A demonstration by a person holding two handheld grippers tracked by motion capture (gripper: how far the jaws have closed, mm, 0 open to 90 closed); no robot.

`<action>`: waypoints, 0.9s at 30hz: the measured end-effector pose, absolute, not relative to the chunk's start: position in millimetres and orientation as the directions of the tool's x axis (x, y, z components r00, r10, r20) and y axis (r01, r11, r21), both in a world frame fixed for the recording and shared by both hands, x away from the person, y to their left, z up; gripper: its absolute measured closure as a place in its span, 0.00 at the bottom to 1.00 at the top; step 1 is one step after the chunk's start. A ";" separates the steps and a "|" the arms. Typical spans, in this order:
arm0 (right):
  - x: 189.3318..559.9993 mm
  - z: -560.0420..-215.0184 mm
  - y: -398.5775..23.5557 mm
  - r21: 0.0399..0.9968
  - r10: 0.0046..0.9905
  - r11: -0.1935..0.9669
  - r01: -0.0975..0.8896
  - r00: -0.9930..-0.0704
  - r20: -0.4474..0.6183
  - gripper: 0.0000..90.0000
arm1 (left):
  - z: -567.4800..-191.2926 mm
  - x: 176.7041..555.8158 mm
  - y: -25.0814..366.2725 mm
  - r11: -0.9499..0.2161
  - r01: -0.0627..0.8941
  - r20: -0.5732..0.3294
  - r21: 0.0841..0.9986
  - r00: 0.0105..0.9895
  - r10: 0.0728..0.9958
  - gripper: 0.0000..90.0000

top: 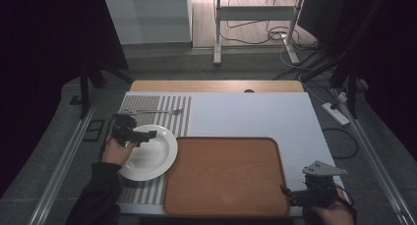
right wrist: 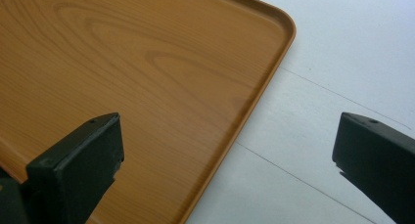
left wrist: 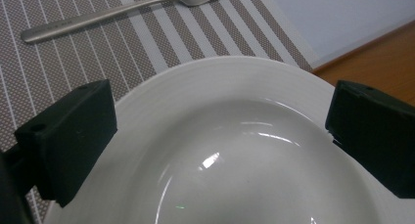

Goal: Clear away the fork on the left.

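Observation:
A white deep plate (top: 150, 154) (left wrist: 235, 150) lies on a striped placemat (top: 162, 112) at the table's left. My left gripper (top: 142, 135) (left wrist: 220, 136) hovers over the plate's far-left rim, jaws wide open on either side of the bowl and holding nothing. A metal fork (top: 160, 111) (left wrist: 122, 11) rests on the placemat beyond the plate. A wooden tray (top: 226, 176) (right wrist: 122, 72), bare, sits at the front centre. My right gripper (top: 290, 194) (right wrist: 227, 160) is open at the tray's near-right corner, straddling its rim.
The white tabletop (top: 255, 112) (right wrist: 342, 62) stretches behind and to the right of the tray. A wooden strip (top: 216, 85) runs along the far edge. Cables and a power strip (top: 336, 113) lie on the floor at the right.

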State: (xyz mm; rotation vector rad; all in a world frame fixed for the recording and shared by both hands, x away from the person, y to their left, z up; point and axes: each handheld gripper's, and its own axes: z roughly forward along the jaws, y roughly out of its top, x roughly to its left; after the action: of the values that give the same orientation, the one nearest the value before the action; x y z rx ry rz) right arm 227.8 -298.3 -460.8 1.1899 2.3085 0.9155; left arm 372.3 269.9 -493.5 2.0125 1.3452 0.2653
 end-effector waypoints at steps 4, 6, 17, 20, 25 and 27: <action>227.8 -460.8 -298.2 0.700 0.823 0.428 0.572 -0.567 -0.041 0.00 | -494.6 382.2 271.2 -0.224 0.739 -0.198 0.636 0.436 0.878 0.00; 227.8 -460.8 -298.3 0.700 0.823 0.428 0.572 -0.567 -0.040 0.00 | -495.8 387.8 271.7 -0.226 0.743 -0.196 0.630 0.434 0.879 0.00; 227.8 -460.9 -298.3 0.699 0.821 0.431 0.571 -0.570 -0.040 0.00 | -501.1 415.0 274.6 -0.216 0.762 -0.201 0.611 0.413 0.888 0.00; 227.8 -461.0 -298.0 0.697 0.821 0.432 0.572 -0.570 -0.040 0.00 | -501.6 423.3 274.1 -0.221 0.766 -0.201 0.604 0.414 0.888 0.00; 228.0 -461.1 -297.8 0.695 0.821 0.432 0.574 -0.570 -0.040 0.00 | -501.8 438.9 270.9 -0.238 0.770 -0.187 0.592 0.419 0.889 0.00; 228.0 -461.2 -297.9 0.695 0.821 0.433 0.574 -0.570 -0.040 0.00 | -502.0 444.9 269.9 -0.241 0.772 -0.185 0.588 0.419 0.889 0.00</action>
State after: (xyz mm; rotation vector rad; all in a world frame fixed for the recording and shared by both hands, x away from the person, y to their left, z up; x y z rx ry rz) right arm 228.0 -297.9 -461.2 1.1879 2.3173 0.9101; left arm 444.9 269.9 -502.0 2.0634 1.4006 0.2474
